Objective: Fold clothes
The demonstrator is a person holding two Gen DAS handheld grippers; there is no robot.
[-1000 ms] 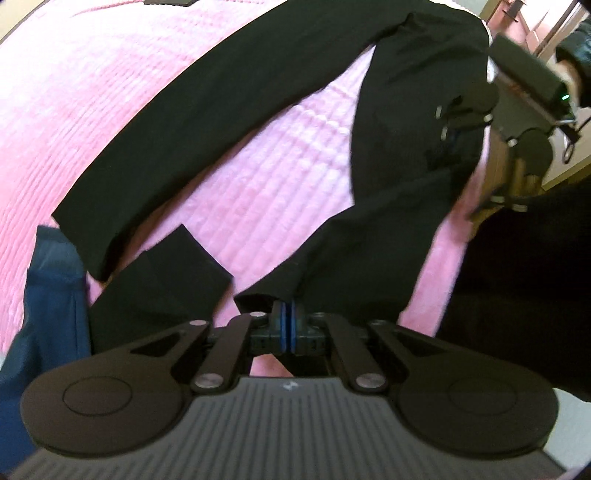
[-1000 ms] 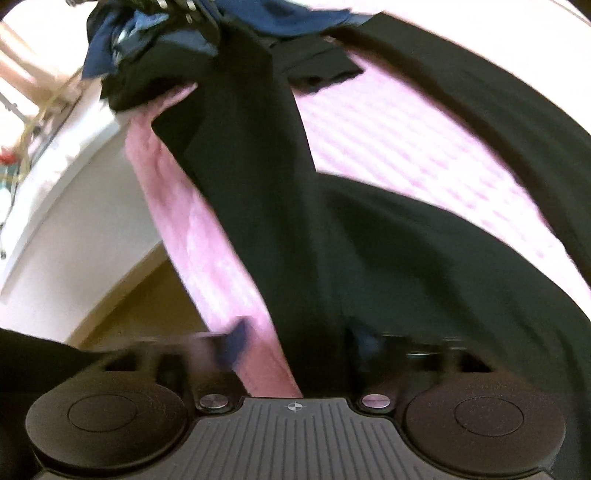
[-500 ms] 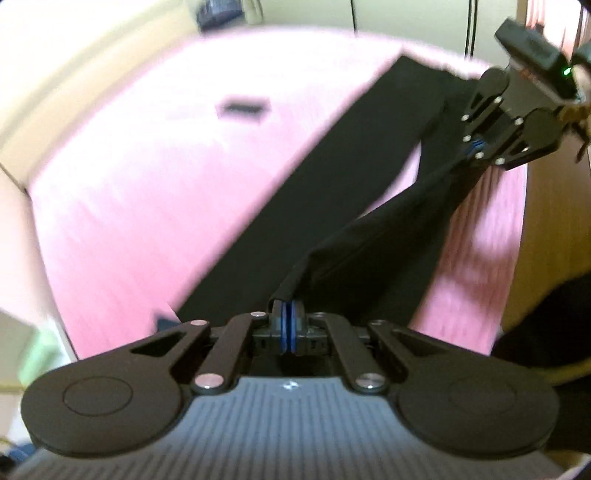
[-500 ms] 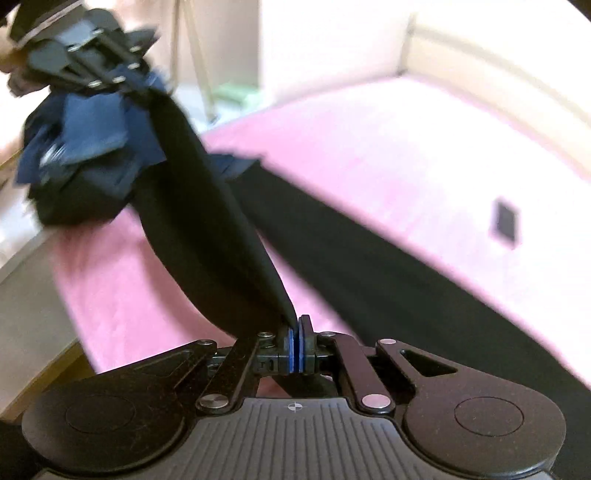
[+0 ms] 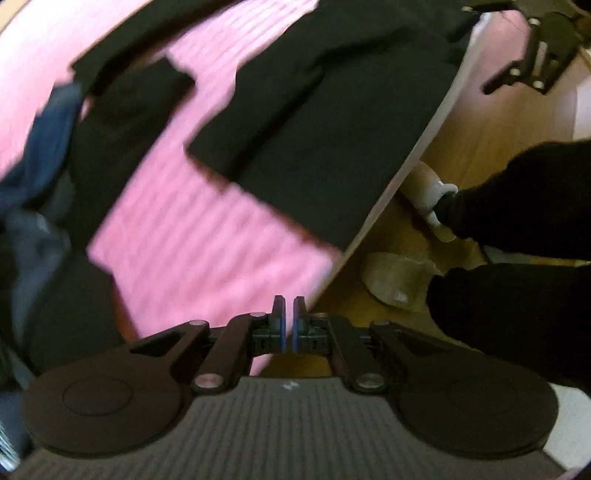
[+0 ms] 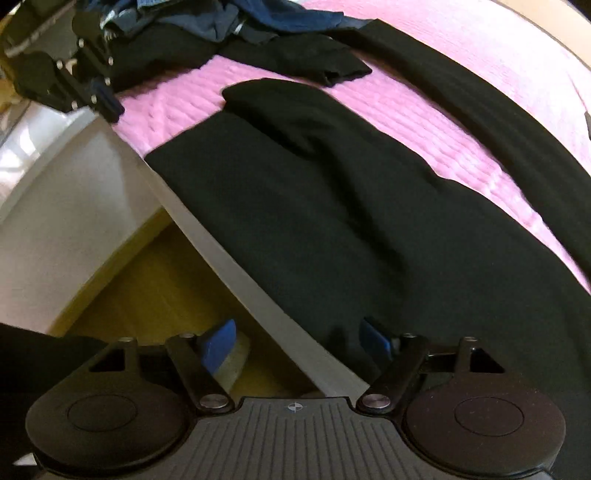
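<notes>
The black garment (image 6: 332, 206) now lies released on the bed (image 6: 424, 110) edge — right gripper (image 6: 295, 338) fingers just opened wide, left gripper (image 5: 288, 317) fingers barely parted, both empty — ready for regrasping.

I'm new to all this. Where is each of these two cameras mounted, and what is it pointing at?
Left wrist view: rides on the left tongs, looking down over the pink bed cover, the bed's edge and the wooden floor; the person's dark-clothed legs show.
Right wrist view: rides on the right tongs, looking along the bed at the black garment; a dark sleeve shows.
Shared: the black garment, pink cover, blue clothes pile, and each other's tongs.
</notes>
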